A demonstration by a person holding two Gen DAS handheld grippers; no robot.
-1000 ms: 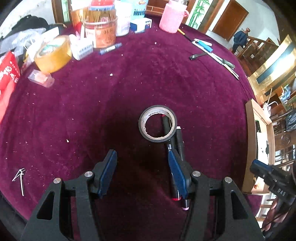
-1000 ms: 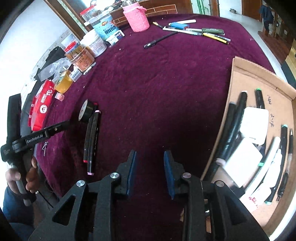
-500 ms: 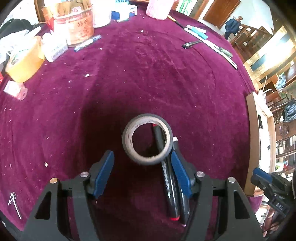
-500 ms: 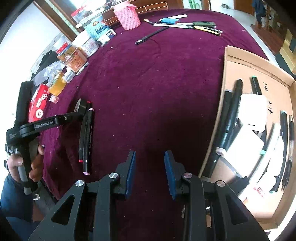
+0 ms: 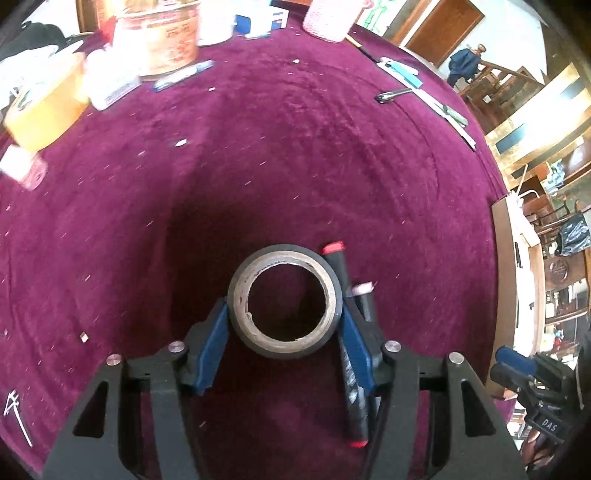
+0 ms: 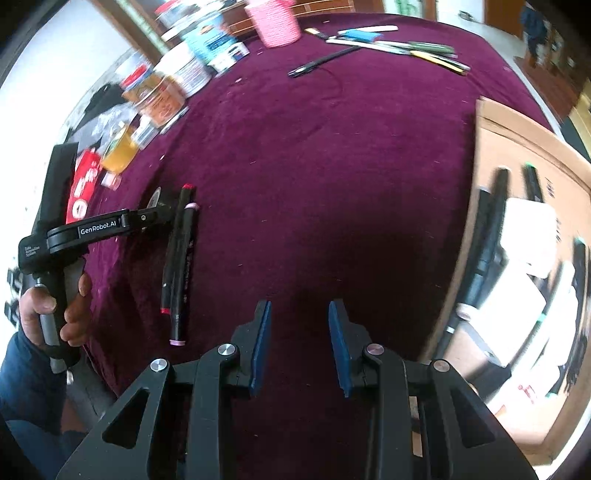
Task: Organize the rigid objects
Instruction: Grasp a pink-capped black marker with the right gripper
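Note:
A black tape roll (image 5: 284, 349) lies flat on the purple cloth, and my left gripper (image 5: 283, 308) straddles it. The jaws are closing, and both blue pads (image 5: 212, 343) touch the roll's sides. Two black markers (image 5: 354, 398), one red-capped and one pink-capped, lie side by side against the roll's right side, under the right finger. In the right wrist view the same markers (image 6: 177, 258) and roll (image 6: 154, 197) sit at the left, with a hand holding the left gripper (image 6: 162, 214). My right gripper (image 6: 299, 314) hovers open over bare cloth, nothing between its pads.
A cardboard box (image 6: 517, 147) on the right holds several markers and white blocks. Along the far edge stand a pink cup (image 6: 275, 22), jars (image 6: 159, 96) and loose pens (image 6: 399, 46). A yellow tape roll (image 5: 40, 110) and a red packet (image 6: 83, 184) lie at the left.
My left gripper came forward and down until the black tape roll sits between its pads, which now touch it. The right gripper has hardly moved.

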